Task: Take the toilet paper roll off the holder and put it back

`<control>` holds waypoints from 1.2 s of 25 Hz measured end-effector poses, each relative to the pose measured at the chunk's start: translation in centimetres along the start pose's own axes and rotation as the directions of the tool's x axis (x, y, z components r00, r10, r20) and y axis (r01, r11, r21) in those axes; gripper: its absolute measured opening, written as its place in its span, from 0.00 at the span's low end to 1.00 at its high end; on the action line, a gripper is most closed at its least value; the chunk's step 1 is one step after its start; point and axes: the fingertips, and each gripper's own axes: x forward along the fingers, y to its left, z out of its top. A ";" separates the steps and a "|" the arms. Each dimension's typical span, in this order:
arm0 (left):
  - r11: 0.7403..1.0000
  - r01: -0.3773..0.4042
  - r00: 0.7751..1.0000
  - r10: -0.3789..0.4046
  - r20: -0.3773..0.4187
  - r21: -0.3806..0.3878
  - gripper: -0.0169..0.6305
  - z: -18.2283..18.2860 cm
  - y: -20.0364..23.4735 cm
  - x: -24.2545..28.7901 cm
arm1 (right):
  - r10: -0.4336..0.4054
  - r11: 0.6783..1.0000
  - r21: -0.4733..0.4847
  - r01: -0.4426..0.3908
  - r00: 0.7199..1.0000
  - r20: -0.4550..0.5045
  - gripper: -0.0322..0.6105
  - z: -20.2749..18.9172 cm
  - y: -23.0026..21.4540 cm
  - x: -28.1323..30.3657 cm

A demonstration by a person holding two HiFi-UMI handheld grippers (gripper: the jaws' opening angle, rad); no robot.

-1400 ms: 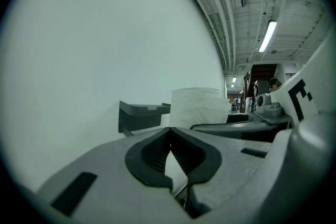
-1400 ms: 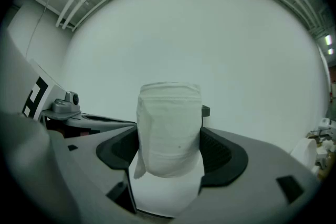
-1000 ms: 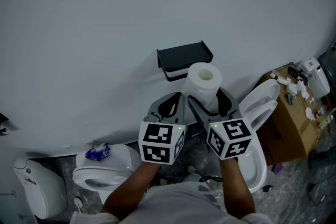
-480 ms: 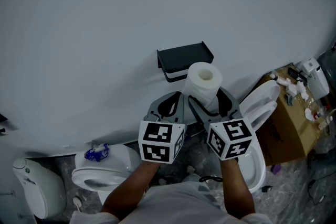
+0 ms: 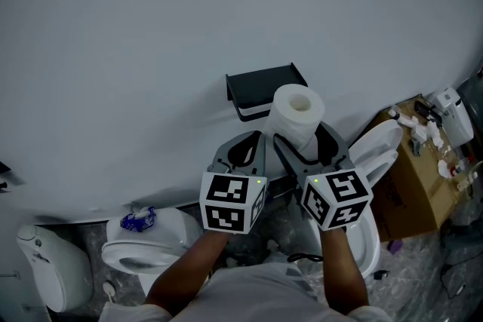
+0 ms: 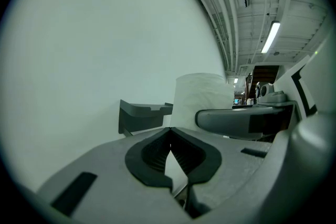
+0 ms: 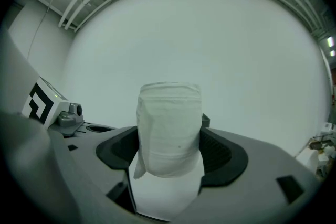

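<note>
The right tool (image 5: 301, 148) is clamped on the upright toilet paper roll (image 5: 297, 113) just beside the black holder (image 5: 264, 85), while the left tool (image 6: 169, 136) is closed on nothing.

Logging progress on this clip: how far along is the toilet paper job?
Done: the toilet paper roll is off the black holder, whose bar is bare. In hand: the right gripper clamps the roll upright just in front of the holder; the left gripper is shut on nothing beside it. Left: putting the roll back on the holder and letting go.
</note>
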 end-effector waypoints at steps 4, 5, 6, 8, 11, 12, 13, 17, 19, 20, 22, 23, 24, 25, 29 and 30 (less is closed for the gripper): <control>1.000 -0.012 1.000 0.012 0.001 -0.003 0.03 0.3 0.2 0.3 | 0.008 1.000 -0.007 -0.008 1.000 0.011 0.61 1.0 -0.4 0.2; 1.000 -0.015 1.000 0.015 0.001 -0.004 0.03 0.4 0.3 0.4 | 0.011 1.000 -0.009 -0.011 1.000 0.015 0.61 1.3 -0.5 0.3; 1.000 -0.018 1.000 0.019 0.003 -0.005 0.03 0.5 0.3 0.5 | 0.014 1.000 -0.011 -0.014 1.000 0.018 0.61 1.5 -0.6 0.3; 1.000 -0.026 1.000 0.026 0.005 -0.006 0.03 0.7 0.4 0.7 | 0.022 1.000 -0.016 -0.021 0.999 0.023 0.61 2.0 -0.8 0.5; 0.999 -0.040 0.999 0.040 0.008 -0.008 0.03 1.0 0.7 1.0 | 0.036 0.999 -0.022 -0.035 0.999 0.028 0.61 2.6 -1.1 0.8; 0.999 -0.045 0.999 0.045 0.010 -0.009 0.03 1.1 0.7 1.1 | 0.041 0.999 -0.025 -0.040 0.999 0.029 0.61 2.9 -1.2 0.9; 0.999 -0.050 0.999 0.050 0.013 -0.009 0.03 1.3 0.8 1.2 | 0.047 0.999 -0.028 -0.046 0.998 0.031 0.61 3.1 -1.3 1.0; 0.998 -0.067 0.997 0.067 0.024 -0.013 0.03 1.8 0.7 1.5 | 0.070 0.997 -0.043 -0.069 0.997 0.035 0.61 4.1 -1.8 1.2; 0.997 -0.076 0.997 0.076 0.029 -0.013 0.03 2.1 0.7 1.7 | 0.083 0.996 -0.049 -0.081 0.996 0.040 0.61 4.7 -2.0 1.4; 0.997 -0.080 0.996 0.081 0.031 -0.013 0.03 2.2 0.7 1.8 | 0.089 0.995 -0.053 -0.087 0.995 0.042 0.61 5.0 -2.1 1.5; 0.996 -0.090 0.995 0.091 0.032 -0.014 0.03 2.3 0.7 1.9 | 0.102 0.993 -0.058 -0.099 0.994 0.045 0.61 5.4 -2.3 1.8; 0.995 -0.095 0.995 0.096 0.033 -0.015 0.03 2.3 0.8 2.0 | 0.108 0.993 -0.060 -0.105 0.993 0.047 0.61 5.6 -2.4 2.0; 0.995 -0.101 0.994 0.101 0.033 -0.017 0.03 2.3 0.8 2.1 | 0.114 0.992 -0.063 -0.111 0.992 0.048 0.61 5.8 -2.5 2.1; 0.994 -0.107 0.994 0.107 0.034 -0.018 0.03 2.3 0.9 2.2 | 0.120 0.991 -0.067 -0.117 0.992 0.048 0.61 5.9 -2.6 2.3; 0.991 -0.130 0.991 0.131 0.034 -0.024 0.03 2.4 1.1 2.5 | 0.149 0.985 -0.095 -0.145 0.988 0.036 0.61 6.3 -2.9 3.6; 0.990 -0.135 0.990 0.136 0.033 -0.025 0.03 2.4 1.1 2.6 | 0.157 0.983 -0.102 -0.153 0.987 0.033 0.61 6.4 -2.9 3.9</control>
